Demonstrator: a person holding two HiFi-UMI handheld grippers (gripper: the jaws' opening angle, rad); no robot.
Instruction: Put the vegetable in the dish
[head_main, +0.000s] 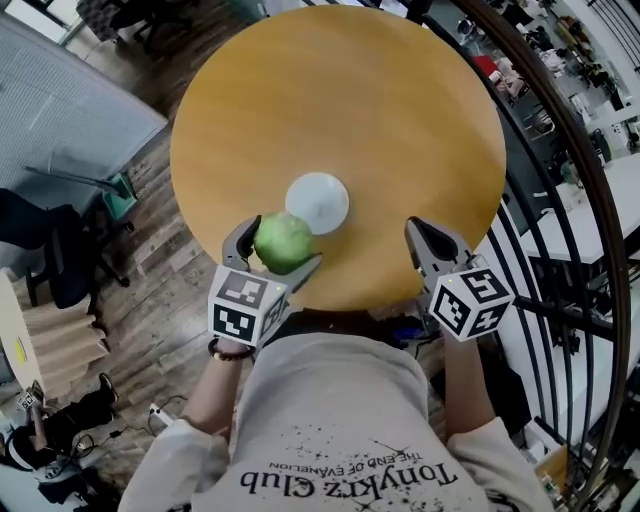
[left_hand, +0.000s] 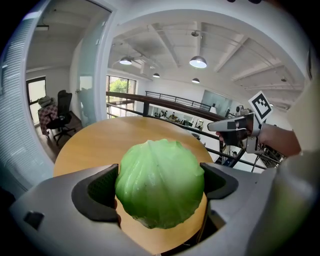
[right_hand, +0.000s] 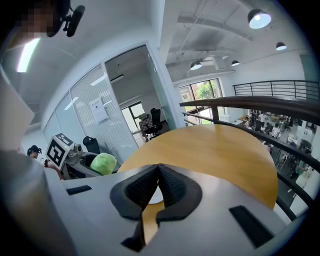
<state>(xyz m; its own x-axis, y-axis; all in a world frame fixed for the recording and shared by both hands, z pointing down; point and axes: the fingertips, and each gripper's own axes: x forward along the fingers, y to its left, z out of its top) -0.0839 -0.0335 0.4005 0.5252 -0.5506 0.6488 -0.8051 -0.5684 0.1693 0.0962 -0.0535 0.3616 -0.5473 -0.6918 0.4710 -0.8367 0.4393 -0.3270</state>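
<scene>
Grey left gripper (head_main: 279, 243), right gripper (head_main: 414, 227), beige printed T-shirt (head_main: 350, 420), possibly beaded wristband (head_main: 228, 351)

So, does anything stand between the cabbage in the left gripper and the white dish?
Nothing visible. The cabbage, held in the left gripper, is next to the dish; the shut right gripper sits off to the other side.

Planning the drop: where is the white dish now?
In the head view the white dish sits on the round table, just beyond and right of the cabbage held in the left gripper.
</scene>
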